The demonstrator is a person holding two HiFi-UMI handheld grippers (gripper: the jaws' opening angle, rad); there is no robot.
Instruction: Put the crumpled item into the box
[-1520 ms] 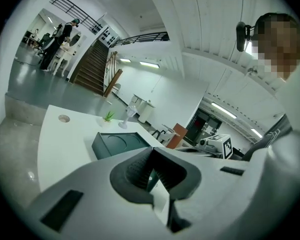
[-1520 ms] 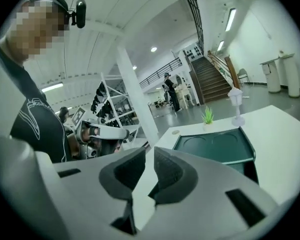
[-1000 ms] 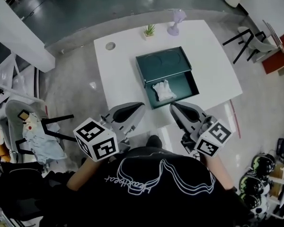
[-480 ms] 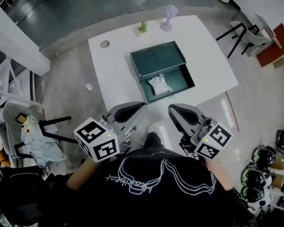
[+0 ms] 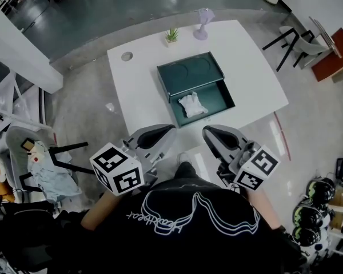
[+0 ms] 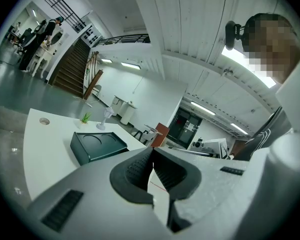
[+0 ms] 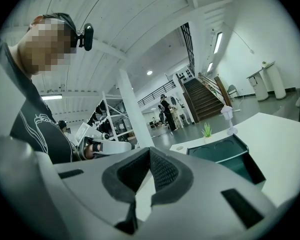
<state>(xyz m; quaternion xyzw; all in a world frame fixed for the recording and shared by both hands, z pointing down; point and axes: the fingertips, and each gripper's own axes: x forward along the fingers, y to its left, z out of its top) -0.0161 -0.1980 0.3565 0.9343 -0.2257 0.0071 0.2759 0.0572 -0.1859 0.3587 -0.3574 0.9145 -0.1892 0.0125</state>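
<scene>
A crumpled white item (image 5: 192, 104) lies inside the dark green box (image 5: 222, 101), whose lid (image 5: 190, 72) stands folded back behind it on the white table (image 5: 143, 101). The box (image 6: 96, 146) shows in the left gripper view, and in the right gripper view the box (image 7: 225, 154) shows too. My left gripper (image 5: 170, 131) and right gripper (image 5: 207, 133) hover side by side off the table's near edge, close to my chest. Both are shut and hold nothing. The left jaws (image 6: 152, 154) and right jaws (image 7: 149, 156) meet tip to tip.
A small potted plant (image 5: 171, 36) and a pale purple lamp (image 5: 202, 23) stand at the table's far edge, with a round hole (image 5: 126, 56) at the far left. Chairs (image 5: 300, 36) stand to the right, a cluttered chair (image 5: 43, 167) to the left. Helmets (image 5: 317, 207) sit lower right.
The head view has drifted slightly, so the table sits a little differently in frame. Both grippers stay shut in the same place near my chest. The item remains in the box.
</scene>
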